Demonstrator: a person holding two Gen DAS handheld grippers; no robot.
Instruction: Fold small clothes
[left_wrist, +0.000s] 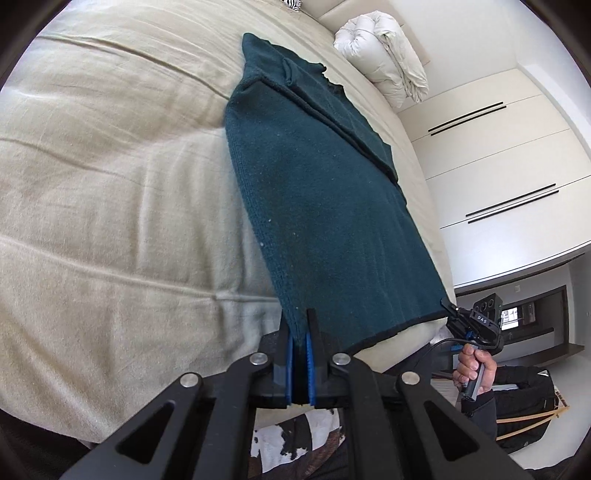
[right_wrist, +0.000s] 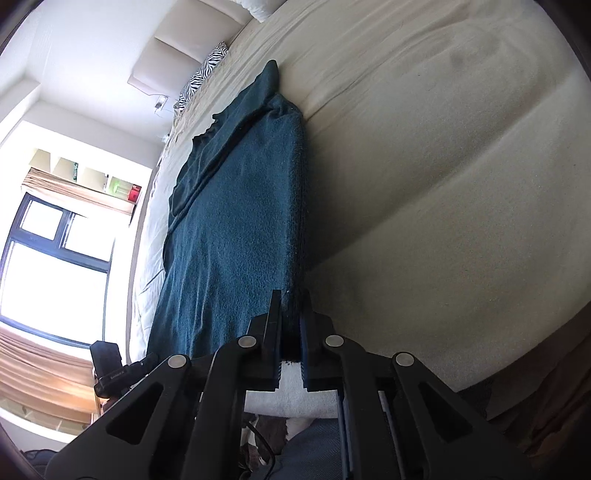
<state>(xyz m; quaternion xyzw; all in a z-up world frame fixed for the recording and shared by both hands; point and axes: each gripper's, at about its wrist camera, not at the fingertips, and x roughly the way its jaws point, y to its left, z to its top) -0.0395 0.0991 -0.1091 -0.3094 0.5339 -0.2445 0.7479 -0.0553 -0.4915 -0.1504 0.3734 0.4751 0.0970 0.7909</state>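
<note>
We hold the dark teal knitted garment (left_wrist: 325, 206) on the beige bed (left_wrist: 110, 192) by its near hem corners — left gripper (left_wrist: 300, 332) and right gripper (right_wrist: 291, 314) fingers each clamped on cloth — next, we judge, carry the hem evenly toward the far end.

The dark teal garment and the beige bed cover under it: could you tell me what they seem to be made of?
Teal garment: a soft knit, probably wool or acrylic; ribbed stitches along its edge, fuzzy matte nap. Bed cover: woven cotton-like cloth, matte, creased.

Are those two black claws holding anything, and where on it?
Yes. Both are shut on the teal garment: the left gripper and right gripper each pinch a near corner at its hem.
</note>
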